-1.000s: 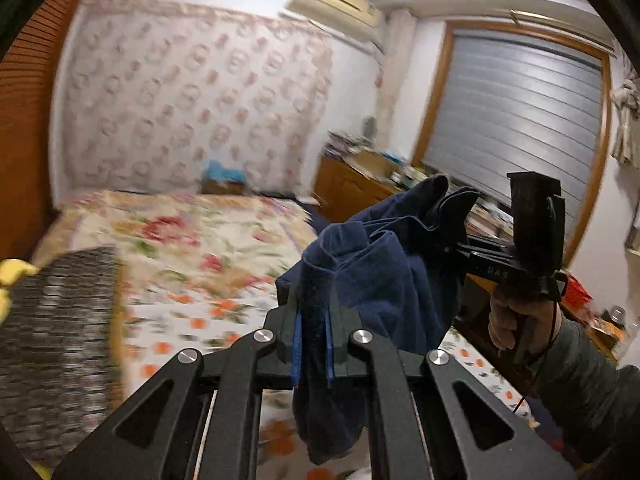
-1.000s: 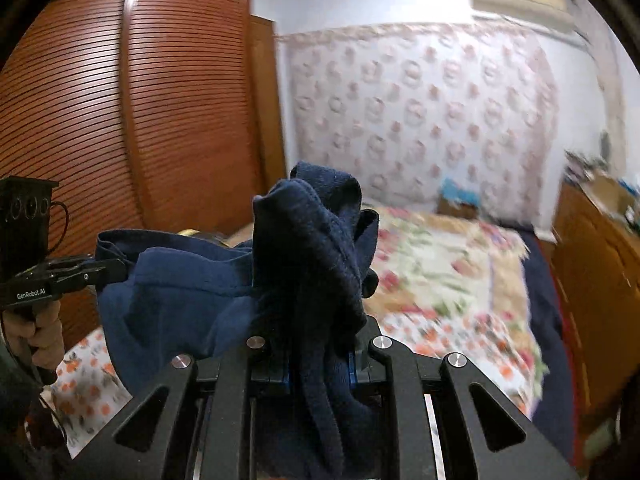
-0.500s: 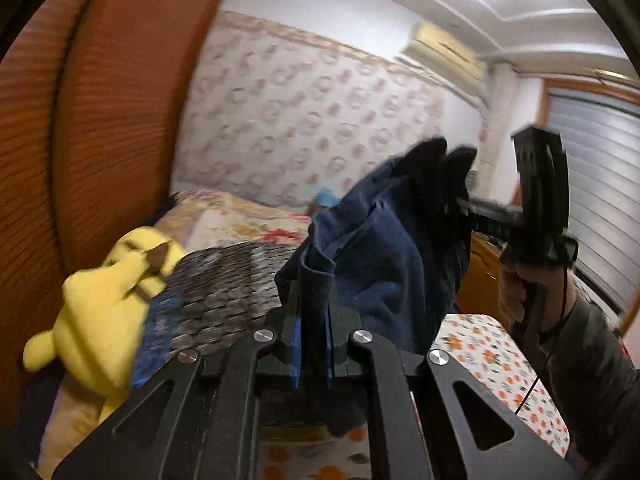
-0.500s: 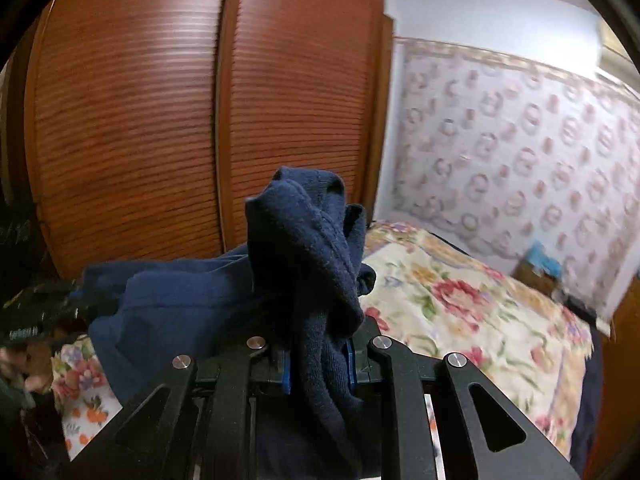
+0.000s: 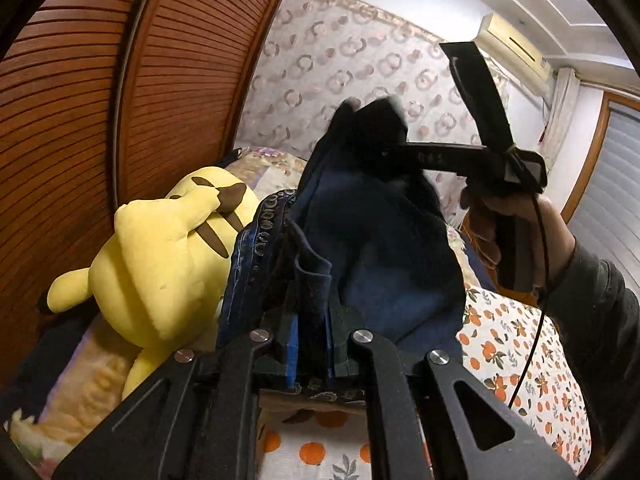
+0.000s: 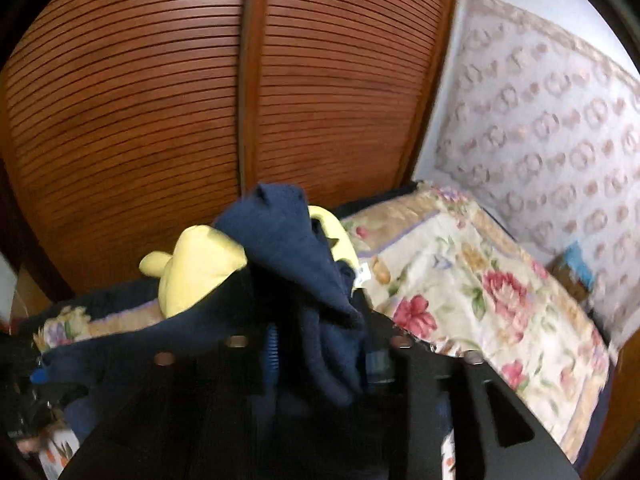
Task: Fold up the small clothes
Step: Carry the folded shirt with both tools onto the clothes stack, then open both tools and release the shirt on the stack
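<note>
Yellow plush toy (image 5: pixel 168 248) lies on bed against slatted wooden wardrobe doors (image 6: pixel 160 100). Floral quilt (image 6: pixel 480 280) beyond it; orange-print sheet (image 5: pixel 516 352) nearer. Patterned wall hanging (image 5: pixel 340 64), air conditioner (image 5: pixel 516 46) high up, shuttered window (image 5: pixel 612 184).

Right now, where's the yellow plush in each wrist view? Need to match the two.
Left wrist: yellow plush at left of centre, lying on the bed against the wardrobe, left of the navy cloth.
Right wrist: plush at lower left of centre, partly hidden behind the navy cloth.
Shared landmark: the slatted brown wardrobe behind the plush in both views.
</note>
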